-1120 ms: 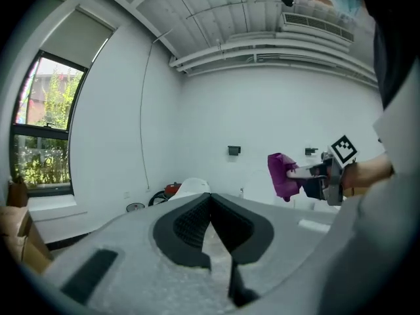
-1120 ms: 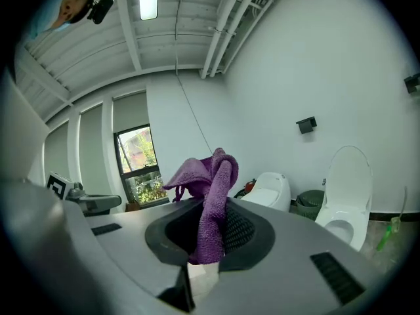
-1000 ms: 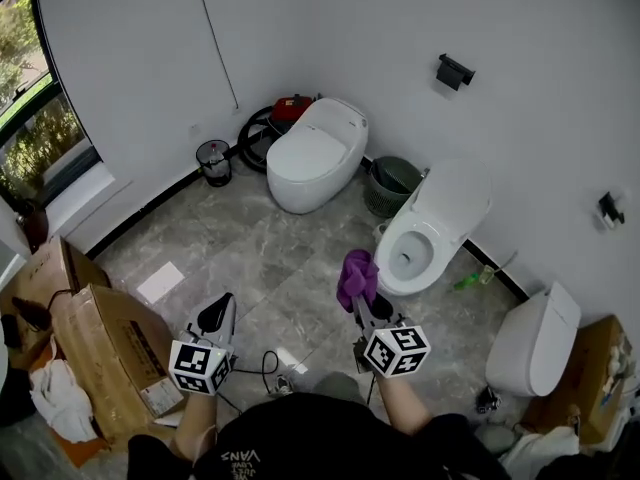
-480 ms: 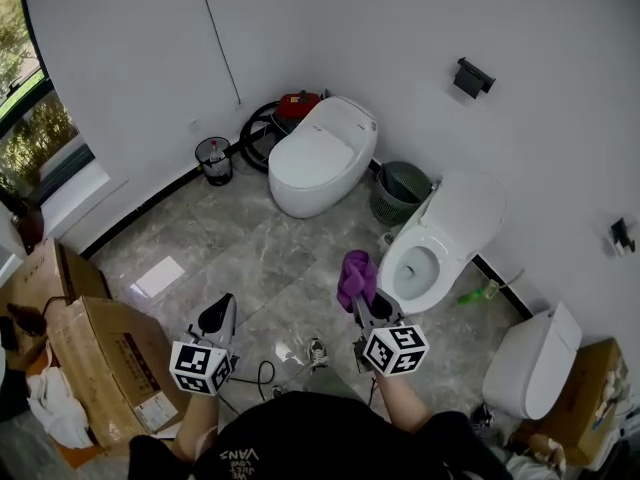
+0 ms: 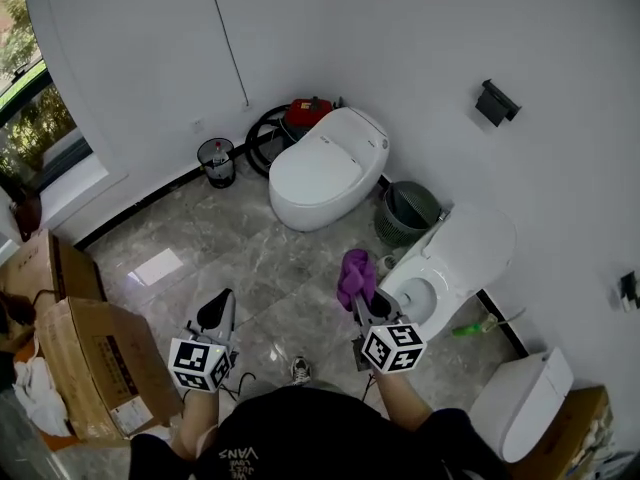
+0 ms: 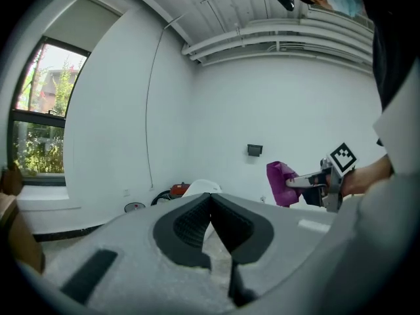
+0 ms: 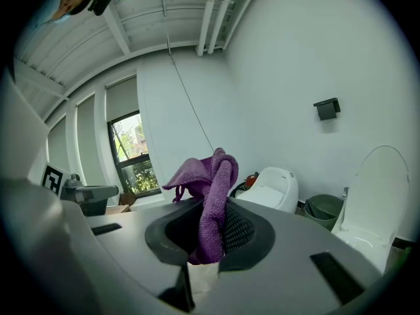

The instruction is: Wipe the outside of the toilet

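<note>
A white toilet with its lid raised (image 5: 450, 258) stands against the right wall, its open bowl just right of my right gripper (image 5: 366, 296). That gripper is shut on a purple cloth (image 5: 354, 275), which stands up between the jaws (image 7: 211, 202). A second white toilet with closed lid (image 5: 325, 168) sits at the back, also seen in the right gripper view as a closed toilet (image 7: 272, 188). My left gripper (image 5: 214, 313) hangs over the floor at the left, its jaws touching with nothing between them (image 6: 211, 209).
A green basket (image 5: 408, 211) sits between the two toilets. A red vacuum with hose (image 5: 300, 116) and a small black bin (image 5: 216, 160) stand at the back wall. Cardboard boxes (image 5: 90, 363) lie at the left. A third toilet (image 5: 520, 403) and a green brush (image 5: 470, 328) are at the right.
The view has moved forward and to the right, so the open toilet is closer under the right gripper. Both grippers keep their hold and place relative to the body.
</note>
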